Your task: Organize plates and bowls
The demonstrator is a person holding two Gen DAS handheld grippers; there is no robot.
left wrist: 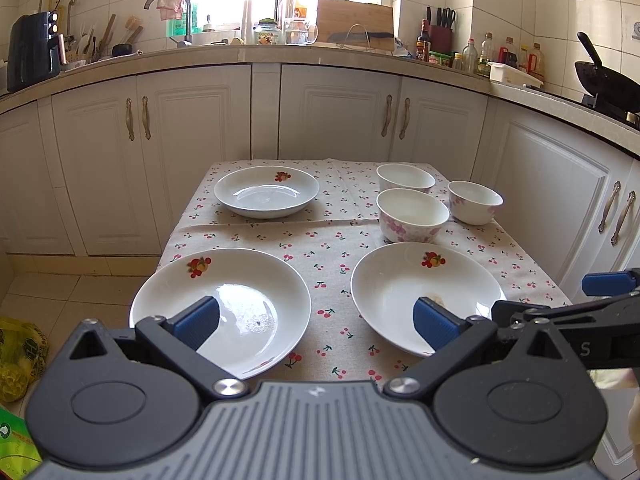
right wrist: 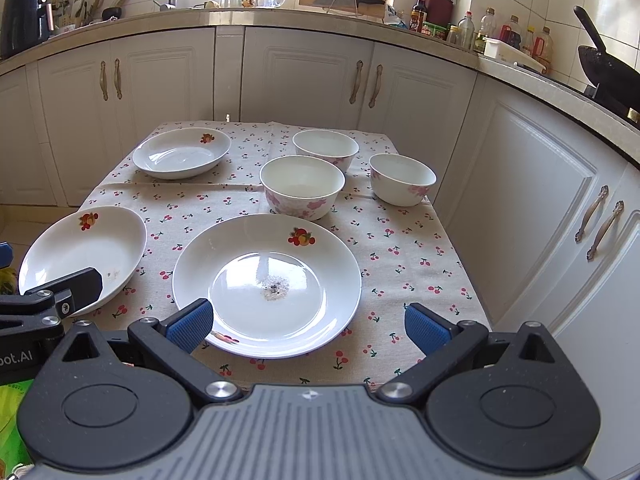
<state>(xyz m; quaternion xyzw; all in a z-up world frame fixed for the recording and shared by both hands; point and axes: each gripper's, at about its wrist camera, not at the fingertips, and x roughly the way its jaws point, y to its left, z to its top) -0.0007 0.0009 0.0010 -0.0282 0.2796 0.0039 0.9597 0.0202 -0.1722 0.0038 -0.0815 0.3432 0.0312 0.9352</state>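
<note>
Three white plates with fruit prints lie on the cherry-print tablecloth: a near left plate, a near right plate and a far left plate. Three white bowls with pink flowers stand at the far right: a middle bowl, a back bowl and a right bowl. My left gripper is open and empty above the near edge, between the two near plates. My right gripper is open and empty over the near right plate's front rim.
The table stands in front of white kitchen cabinets. The counter holds a faucet, a cutting board, bottles and a black wok. A yellow bag lies on the floor at the left.
</note>
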